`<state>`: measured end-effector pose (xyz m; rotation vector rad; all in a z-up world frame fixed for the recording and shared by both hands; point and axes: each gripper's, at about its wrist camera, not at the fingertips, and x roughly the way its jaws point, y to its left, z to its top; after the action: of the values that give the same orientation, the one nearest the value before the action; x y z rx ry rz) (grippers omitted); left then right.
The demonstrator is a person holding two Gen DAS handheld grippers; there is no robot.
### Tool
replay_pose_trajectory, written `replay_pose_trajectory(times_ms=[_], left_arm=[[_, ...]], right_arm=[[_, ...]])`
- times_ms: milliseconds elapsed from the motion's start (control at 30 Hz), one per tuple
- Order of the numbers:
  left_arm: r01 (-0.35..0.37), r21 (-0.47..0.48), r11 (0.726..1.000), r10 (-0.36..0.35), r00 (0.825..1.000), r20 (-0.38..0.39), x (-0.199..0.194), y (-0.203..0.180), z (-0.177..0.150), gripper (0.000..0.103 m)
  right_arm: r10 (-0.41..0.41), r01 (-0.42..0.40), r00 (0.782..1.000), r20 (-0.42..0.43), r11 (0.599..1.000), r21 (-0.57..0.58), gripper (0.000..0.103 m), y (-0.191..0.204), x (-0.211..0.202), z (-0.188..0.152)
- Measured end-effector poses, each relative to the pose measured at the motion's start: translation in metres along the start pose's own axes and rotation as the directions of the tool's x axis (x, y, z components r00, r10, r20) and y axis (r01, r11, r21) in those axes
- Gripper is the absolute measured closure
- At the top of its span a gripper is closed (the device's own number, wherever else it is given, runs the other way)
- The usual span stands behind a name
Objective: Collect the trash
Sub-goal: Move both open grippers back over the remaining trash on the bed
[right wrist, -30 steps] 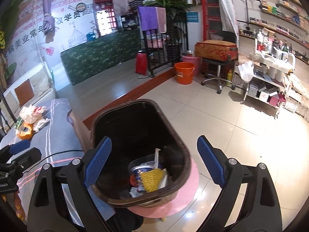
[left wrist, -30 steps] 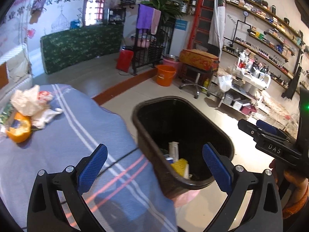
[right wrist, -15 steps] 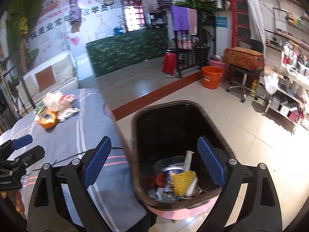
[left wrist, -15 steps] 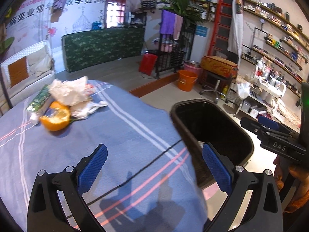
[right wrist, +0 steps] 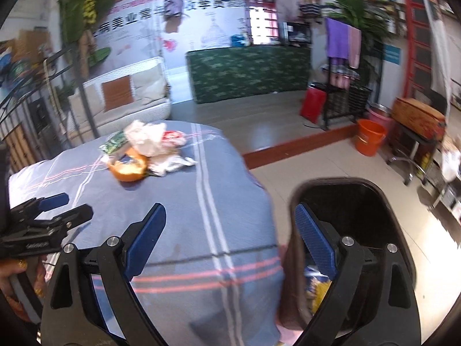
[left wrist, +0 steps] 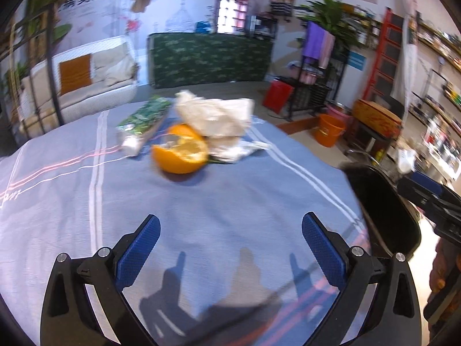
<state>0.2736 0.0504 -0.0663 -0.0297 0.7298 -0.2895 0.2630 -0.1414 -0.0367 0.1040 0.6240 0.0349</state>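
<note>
Left gripper (left wrist: 230, 245) and right gripper (right wrist: 230, 239) gape wide and empty; trash pile at twelve o'clock on the blue cloth (left wrist: 230, 201) — hollow orange peel (left wrist: 180, 155) (light, likely slippery) best pinched at its torn rim — bin (right wrist: 360, 216) at three.

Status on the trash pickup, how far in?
Partly done: the black bin already holds some wrappers. Nothing is in hand: left gripper and right gripper both have jaws open and empty. Left on the table: orange peel, crumpled tissue, green packet.
</note>
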Motion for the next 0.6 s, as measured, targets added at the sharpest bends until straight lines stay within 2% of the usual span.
replay_pose_trajectory(times_ms=[100,167,233,300,467,600], left_arm=[[-0.016,-0.076,0.997,0.017,1.0,0.007,0.007,0.029,0.009,0.006],[-0.027,-0.105,0.994,0.027,1.0,0.001,0.012,0.04,0.015,0.011],[-0.023,-0.131,0.991,0.022,1.0,-0.012,0.02,0.049,0.022,0.021],[-0.01,-0.164,0.986,0.006,1.0,-0.025,0.032,0.059,0.029,0.026],[0.024,-0.217,0.976,-0.034,0.999,-0.04,0.061,0.067,0.048,0.028],[-0.007,-0.254,0.967,-0.015,0.996,-0.083,0.092,0.075,0.06,0.04]], right_arm=[[0.028,-0.028,1.0,0.001,0.999,-0.03,0.013,0.016,0.009,0.01],[0.042,-0.042,0.999,-0.005,0.998,-0.043,0.013,0.027,0.016,0.013],[0.047,-0.048,0.999,-0.007,0.997,-0.063,0.013,0.034,0.021,0.016],[0.051,-0.052,0.999,-0.014,0.995,-0.081,0.013,0.041,0.026,0.018],[0.05,-0.053,0.998,-0.03,0.993,-0.106,0.013,0.049,0.041,0.022],[0.048,-0.053,0.998,-0.042,0.991,-0.121,0.013,0.055,0.05,0.024]])
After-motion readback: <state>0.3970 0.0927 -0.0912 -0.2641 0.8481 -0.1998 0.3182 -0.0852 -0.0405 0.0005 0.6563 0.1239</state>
